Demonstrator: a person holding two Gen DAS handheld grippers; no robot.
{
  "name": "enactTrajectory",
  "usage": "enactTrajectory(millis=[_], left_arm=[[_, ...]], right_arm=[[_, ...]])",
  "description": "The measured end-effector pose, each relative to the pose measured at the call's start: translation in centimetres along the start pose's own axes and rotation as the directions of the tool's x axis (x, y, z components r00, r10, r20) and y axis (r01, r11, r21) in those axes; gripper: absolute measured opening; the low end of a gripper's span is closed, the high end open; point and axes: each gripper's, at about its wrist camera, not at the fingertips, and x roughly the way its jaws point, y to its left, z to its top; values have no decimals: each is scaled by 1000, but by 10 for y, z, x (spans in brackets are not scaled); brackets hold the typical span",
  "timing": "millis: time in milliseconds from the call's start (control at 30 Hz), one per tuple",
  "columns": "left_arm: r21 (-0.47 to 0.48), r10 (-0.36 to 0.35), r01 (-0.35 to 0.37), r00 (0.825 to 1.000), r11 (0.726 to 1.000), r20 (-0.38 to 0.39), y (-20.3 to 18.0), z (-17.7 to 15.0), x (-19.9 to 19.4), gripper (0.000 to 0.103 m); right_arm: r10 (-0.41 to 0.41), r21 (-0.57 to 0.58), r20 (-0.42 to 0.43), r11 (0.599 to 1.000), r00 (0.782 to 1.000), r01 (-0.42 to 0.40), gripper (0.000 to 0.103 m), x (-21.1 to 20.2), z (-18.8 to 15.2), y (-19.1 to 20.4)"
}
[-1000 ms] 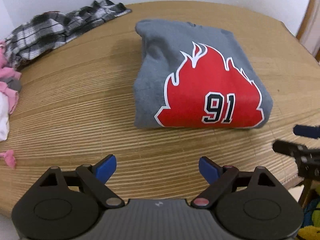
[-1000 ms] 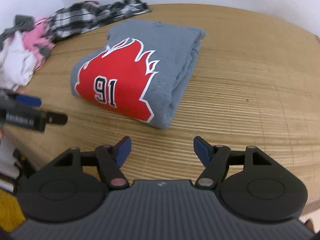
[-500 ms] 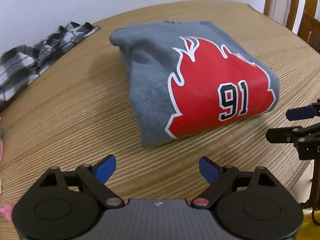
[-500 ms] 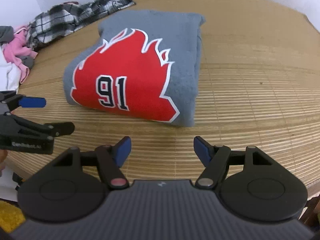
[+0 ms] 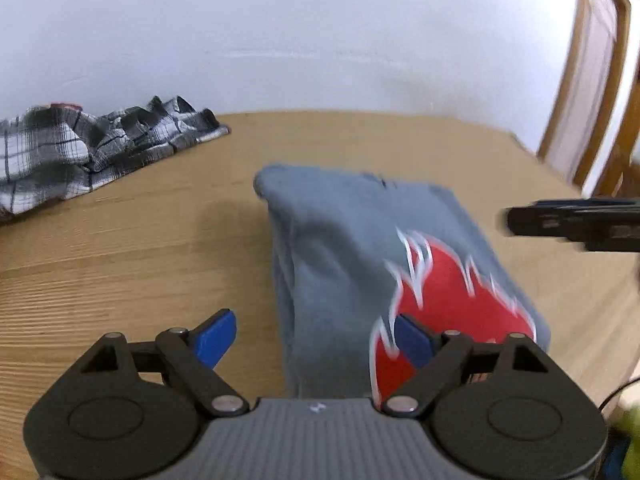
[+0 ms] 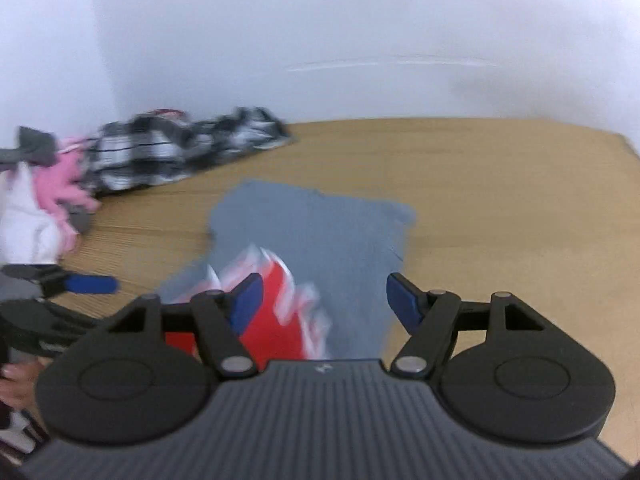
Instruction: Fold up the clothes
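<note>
Elsewhere on the wooden table, a crumpled black-and-white plaid garment is seen at the far left edge, against the white wall; beside it, in the right wrist view, a heap of pink and white clothes is piled at the left edge. A wooden chair is visible past the far right corner. Nothing is found between either tool and the folded grey sweatshirt, which lies mid-table with its red flame print turned up. The left gripper is held spread over the sweatshirt's near left edge, its jaws having just been closing slightly with nothing pinched. The right gripper is likewise held spread above the near right part, jaws just narrowed, nothing gripped.
</note>
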Motion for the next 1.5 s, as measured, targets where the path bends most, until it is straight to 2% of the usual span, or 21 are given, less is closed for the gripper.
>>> enactTrajectory(millis=[33,100,167,300,467,600,700,767,833,900,933,967,1033,1067,1167,1233,1300,1333,1400,1467,1500], left_arm=[[-38,-16,16,1000,999,-1,2,4,6,85],[-131,-74,70,997,989,-24,11,4,21,67],[-227,-171,155,984,961,-52,21,-7,31,52],[-218,-177,161,983,963,-54,17,-23,12,50],[-270,-169,141,982,953,-87,18,-38,-6,52],[-243,-137,116,988,963,-72,18,-37,-20,52],[-209,-109,97,993,973,-47,21,-35,-28,55],[-198,-91,78,994,977,-57,24,-36,-28,55],[-202,-90,75,994,976,-66,29,-40,-31,55],[-209,-99,83,993,974,-66,33,-45,-37,56],[-205,-103,89,993,975,-59,34,-46,-39,57],[-205,-114,102,992,973,-47,36,-43,-39,58],[-205,-137,129,990,970,-23,39,-37,-37,60],[-201,-141,136,990,970,-9,41,-31,-32,62],[-195,-196,195,980,961,14,47,-17,-6,65],[-239,-258,248,966,939,-8,54,-15,18,61],[-308,-392,374,920,875,4,61,-16,26,22],[-312,-430,416,902,854,26,60,-17,22,22],[-225,-469,464,883,857,34,44,-19,4,20],[-143,-478,471,878,871,-18,24,-26,-8,21],[-129,-474,465,879,876,-45,17,-31,-10,22]], right_arm=[[30,-20,-10,999,1000,-30,65,16,12,11],[74,-51,-45,996,996,-76,54,49,26,32],[87,-98,-106,990,991,-97,42,83,30,41],[83,-225,-183,966,980,-124,43,134,13,64],[41,-340,-124,937,991,-81,42,133,7,86],[170,-312,-60,933,984,-180,43,99,19,87],[336,-222,-200,900,921,-376,41,94,18,90],[375,-165,-303,885,876,-436,43,109,8,97],[414,-170,-385,846,825,-505,43,119,-4,110],[494,-154,-413,790,765,-593,43,113,-5,115],[528,-129,-401,776,748,-617,43,109,-1,113],[551,-103,-376,774,745,-625,42,106,5,107],[581,-46,-310,781,752,-622,42,101,18,91],[579,-28,-274,794,768,-608,42,102,25,84],[485,1,-200,869,851,-495,44,123,44,66],[436,17,-208,897,876,-443,44,141,48,59],[352,-23,-224,930,909,-366,43,158,45,60],[278,-60,-231,952,932,-299,44,167,41,62],[154,-107,-233,977,960,-182,44,187,31,65],[104,-90,-187,988,977,-123,45,196,24,60],[100,-68,-179,991,979,-113,55,202,21,57]])
